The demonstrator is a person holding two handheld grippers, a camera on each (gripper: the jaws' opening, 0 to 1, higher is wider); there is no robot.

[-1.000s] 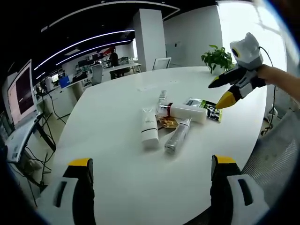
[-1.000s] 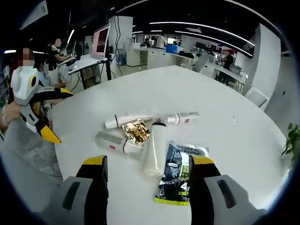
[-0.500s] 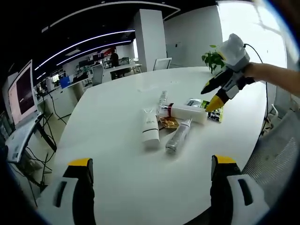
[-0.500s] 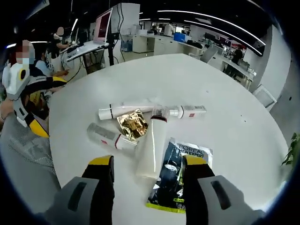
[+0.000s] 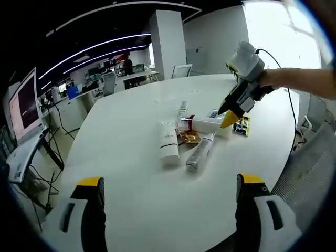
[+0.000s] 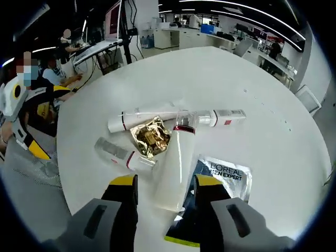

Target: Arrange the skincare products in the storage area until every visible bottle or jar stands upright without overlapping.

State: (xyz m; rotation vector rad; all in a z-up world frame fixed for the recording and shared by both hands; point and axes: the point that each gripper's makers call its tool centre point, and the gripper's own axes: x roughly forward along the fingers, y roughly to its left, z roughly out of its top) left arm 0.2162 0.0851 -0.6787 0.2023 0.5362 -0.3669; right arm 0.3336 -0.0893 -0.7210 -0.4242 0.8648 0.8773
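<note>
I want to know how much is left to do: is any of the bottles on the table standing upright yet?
No: in the right gripper view the white bottle, the white tube and the clear bottle all lie flat on the table.

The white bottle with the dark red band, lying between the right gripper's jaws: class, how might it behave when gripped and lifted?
The white bottle looks rigid and round, so it may roll if nudged sideways. Its smooth, glossy surface could slip in the right gripper. It partly overlies the dark sachet, which might shift too.
</note>
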